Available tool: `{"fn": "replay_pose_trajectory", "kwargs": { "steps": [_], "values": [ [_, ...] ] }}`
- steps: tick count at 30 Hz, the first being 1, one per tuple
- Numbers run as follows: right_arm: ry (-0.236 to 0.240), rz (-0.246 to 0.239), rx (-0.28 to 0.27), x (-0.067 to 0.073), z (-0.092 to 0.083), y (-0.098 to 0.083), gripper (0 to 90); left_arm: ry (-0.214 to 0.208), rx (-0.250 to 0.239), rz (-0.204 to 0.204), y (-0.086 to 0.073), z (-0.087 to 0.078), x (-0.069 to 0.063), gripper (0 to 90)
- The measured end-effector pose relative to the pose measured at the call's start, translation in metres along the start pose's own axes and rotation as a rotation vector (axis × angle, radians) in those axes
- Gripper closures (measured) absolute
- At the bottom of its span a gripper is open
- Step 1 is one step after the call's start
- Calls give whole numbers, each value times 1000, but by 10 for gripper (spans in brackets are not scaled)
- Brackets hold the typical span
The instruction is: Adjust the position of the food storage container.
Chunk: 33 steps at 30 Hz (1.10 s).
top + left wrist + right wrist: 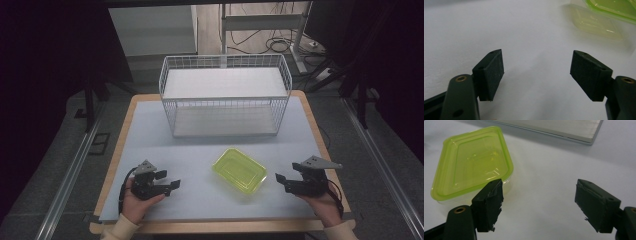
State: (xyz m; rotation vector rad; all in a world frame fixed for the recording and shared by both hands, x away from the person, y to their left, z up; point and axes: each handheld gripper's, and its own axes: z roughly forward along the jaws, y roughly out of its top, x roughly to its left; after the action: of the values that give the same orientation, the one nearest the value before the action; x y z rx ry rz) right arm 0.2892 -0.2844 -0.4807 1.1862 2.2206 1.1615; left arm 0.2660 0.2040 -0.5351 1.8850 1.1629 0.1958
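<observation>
Your jaws stand wide on both grippers, with nothing between them. The green-lidded container [239, 170] sits on the table [150, 135] toward its near edge, between your left gripper [175, 185] and right gripper [279, 180], nearer the right one and touching neither. The white wire basket [225, 95] stands at the far edge.

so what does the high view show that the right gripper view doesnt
High view alone: the white wire basket, the left gripper open, both hands, and the floor around the table. Right gripper view alone: a close look along the right gripper, jaws apart with nothing between them. Both: the lidded green container on the table's pale surface, and the basket's base edge.
</observation>
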Motion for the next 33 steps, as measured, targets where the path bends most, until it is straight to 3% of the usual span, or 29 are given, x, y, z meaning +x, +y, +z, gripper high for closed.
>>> {"fn": "replay_pose_trajectory", "kwargs": {
  "steps": [12, 21, 29, 33],
  "values": [
    [24, -18, -21, 9, -6, 8, 236, 4, 0, -4, 0, 0, 0, 268],
    [71, -44, -41, 25, -7, 18, 245, 3, 4, 1, 0, 2, -1, 268],
    [130, -78, -43, 43, -4, 29, 319, 5, 4, 0, 0, 2, -2, 268],
    [177, -113, -44, 53, -1, 33, 426, 4, 6, 2, 0, 2, -1, 268]
  ]
}}
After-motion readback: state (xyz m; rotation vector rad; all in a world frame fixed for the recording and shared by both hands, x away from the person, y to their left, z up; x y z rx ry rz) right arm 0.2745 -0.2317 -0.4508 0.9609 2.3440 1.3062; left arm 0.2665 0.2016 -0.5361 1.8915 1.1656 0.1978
